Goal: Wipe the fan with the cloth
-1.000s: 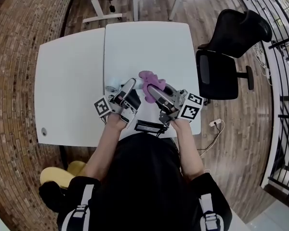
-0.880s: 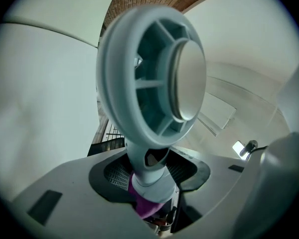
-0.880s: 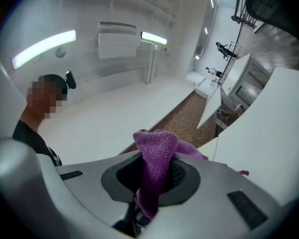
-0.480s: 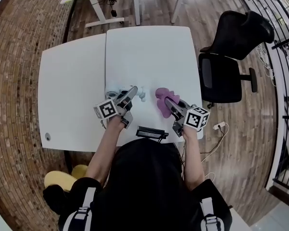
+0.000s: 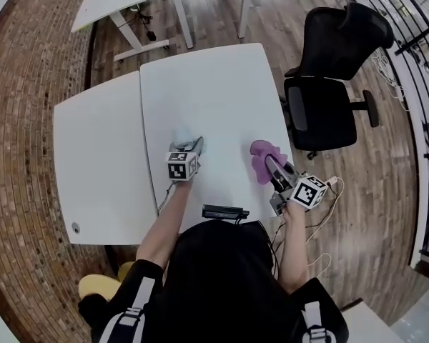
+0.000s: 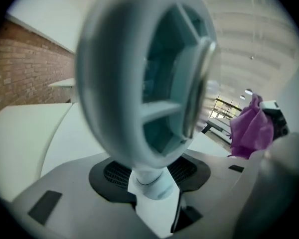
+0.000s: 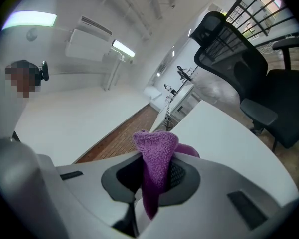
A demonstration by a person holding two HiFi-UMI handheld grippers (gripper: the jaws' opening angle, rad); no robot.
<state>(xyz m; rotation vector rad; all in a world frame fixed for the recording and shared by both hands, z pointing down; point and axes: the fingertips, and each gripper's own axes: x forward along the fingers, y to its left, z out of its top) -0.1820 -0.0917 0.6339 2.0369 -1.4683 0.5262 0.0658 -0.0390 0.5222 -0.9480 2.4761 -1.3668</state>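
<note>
A small pale-blue fan [image 6: 144, 78] fills the left gripper view, its round head close to the camera. My left gripper [image 6: 154, 185] is shut on the fan's thin white stem. In the head view the fan [image 5: 184, 141] and left gripper [image 5: 192, 149] are low over the white table [image 5: 214, 84], left of centre; whether the fan touches the table does not show. My right gripper [image 7: 149, 183] is shut on a purple cloth [image 7: 155, 163], whose fold stands up between the jaws. This cloth [image 5: 261, 157] and right gripper [image 5: 274, 167] are near the table's right edge, well apart from the fan.
A black office chair [image 5: 332, 77] stands just right of the table. A small black device [image 5: 225, 211] lies at the table's near edge, by the person's body. A second white table [image 5: 93, 141] adjoins on the left. A cable [image 5: 327, 191] trails on the wooden floor.
The two grippers have moved apart and lower. The left one rolled and carried the fan left, down toward the table. The right one carried the cloth toward the table's right edge.
</note>
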